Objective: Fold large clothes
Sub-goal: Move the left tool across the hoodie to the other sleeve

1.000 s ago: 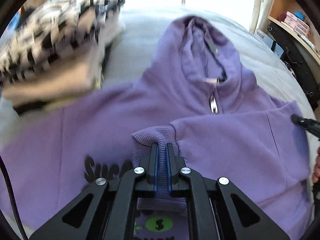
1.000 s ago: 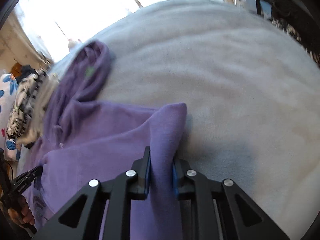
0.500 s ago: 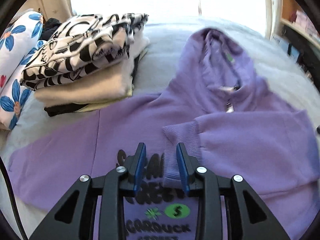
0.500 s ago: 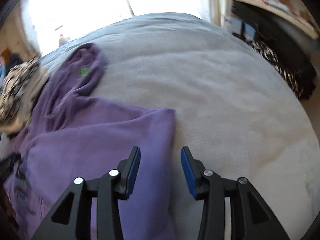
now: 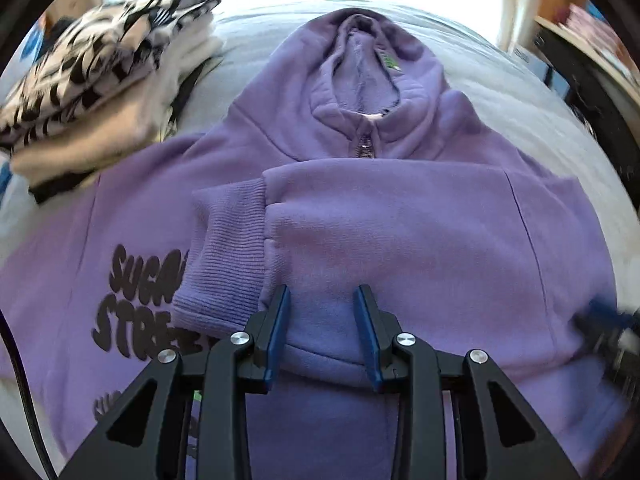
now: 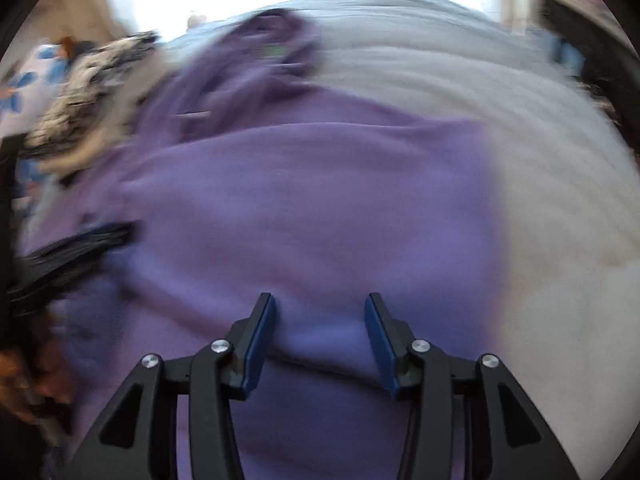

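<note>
Grey bedding (image 5: 500, 92) is spread across the whole scene, with bright window light washing out the far edge. On it a purple hoodie (image 5: 400, 240) is laid face up, hood (image 5: 360, 52) pointing away from the cameras. One sleeve (image 5: 360, 208) is seen folded across the chest, its ribbed cuff (image 5: 224, 256) lying over the dark printed lettering (image 5: 132, 308). A stack of folded clothes (image 5: 100, 92) sits at the far left, topped by a black-and-white patterned piece and touching the hoodie's shoulder area.

The left gripper (image 5: 322, 332) is held over the lower edge of the folded sleeve, jaws spread apart, nothing pinched between the blue pads (image 5: 276, 328). The right gripper (image 6: 318, 340) is likewise held with jaws wide, purple fabric showing between them but not clamped. The right wrist view is heavily smeared by motion; the hoodie (image 6: 320, 208) is made out in the middle, the bedding (image 6: 560, 220) to the right, and a dark blur at the left edge cannot be identified with certainty.
</note>
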Demonstrator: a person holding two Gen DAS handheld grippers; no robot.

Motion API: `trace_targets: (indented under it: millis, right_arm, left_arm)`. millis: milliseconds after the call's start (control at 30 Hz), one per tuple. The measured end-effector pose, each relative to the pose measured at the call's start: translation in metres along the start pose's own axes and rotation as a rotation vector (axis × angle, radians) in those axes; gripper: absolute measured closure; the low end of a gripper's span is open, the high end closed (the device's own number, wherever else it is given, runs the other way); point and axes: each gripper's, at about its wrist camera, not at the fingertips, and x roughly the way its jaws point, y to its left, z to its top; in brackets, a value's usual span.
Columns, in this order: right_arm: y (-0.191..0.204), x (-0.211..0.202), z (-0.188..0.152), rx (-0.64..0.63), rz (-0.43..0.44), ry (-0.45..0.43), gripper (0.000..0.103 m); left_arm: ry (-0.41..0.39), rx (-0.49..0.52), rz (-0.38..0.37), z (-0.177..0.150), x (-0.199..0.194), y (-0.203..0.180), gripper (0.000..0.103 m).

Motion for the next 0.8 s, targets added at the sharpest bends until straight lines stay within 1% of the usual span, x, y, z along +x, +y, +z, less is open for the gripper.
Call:
trace_targets:
  millis: [33, 67, 100, 133, 200, 233, 300, 333, 367, 433, 500, 733, 800]
  right_arm:
    - [-0.015, -0.001, -0.003, 0.021, 0.035, -0.002, 0.073]
    - [-0.025, -0.001, -0.004, 0.039, 0.062, 0.008, 0.077]
    - [-0.033, -0.002, -0.005, 0.055, 0.069, 0.016, 0.087]
    - [-0.037, -0.005, -0.005, 0.063, 0.062, 0.016, 0.089]
    - [-0.037, -0.008, -0.004, 0.073, 0.031, 0.013, 0.088]
    - [-0.036, -0.008, -0.003, 0.084, 0.037, 0.017, 0.086]
    - [-0.035, -0.01, -0.006, 0.106, 0.041, 0.029, 0.085]
    - [-0.032, -0.012, -0.007, 0.109, 0.035, 0.031, 0.085]
    - [-0.032, -0.013, -0.009, 0.11, 0.03, 0.03, 0.085]
    - [-0.033, -0.019, -0.011, 0.119, 0.038, 0.029, 0.08]
    - [-0.035, -0.026, -0.013, 0.135, 0.053, 0.026, 0.077]
    - [-0.032, -0.053, -0.024, 0.165, 0.085, 0.019, 0.077]
    - [-0.03, -0.061, -0.028, 0.162, 0.08, 0.012, 0.077]
  left_arm:
    - [-0.001, 0.014, 0.0, -0.001, -0.002, -0.001, 0.072]
    - [0.0, 0.021, -0.002, -0.002, -0.003, -0.001, 0.072]
    - [0.003, 0.023, -0.005, -0.002, -0.004, -0.001, 0.072]
    - [0.007, 0.019, -0.008, -0.001, -0.004, 0.001, 0.072]
    - [0.016, 0.004, -0.007, -0.003, -0.01, 0.004, 0.071]
    - [0.019, -0.004, -0.006, -0.004, -0.014, 0.004, 0.071]
    - [0.016, -0.009, 0.0, -0.005, -0.019, 0.004, 0.07]
    - [0.012, -0.005, 0.004, -0.007, -0.024, 0.003, 0.066]
    - [0.009, 0.0, 0.01, -0.008, -0.028, 0.002, 0.06]
    - [-0.001, 0.01, 0.029, -0.01, -0.037, 0.0, 0.053]
    - [-0.021, 0.019, 0.029, -0.012, -0.049, 0.0, 0.052]
    - [-0.054, 0.025, 0.009, -0.02, -0.087, -0.003, 0.052]
    - [-0.062, 0.028, 0.003, -0.024, -0.097, -0.005, 0.052]
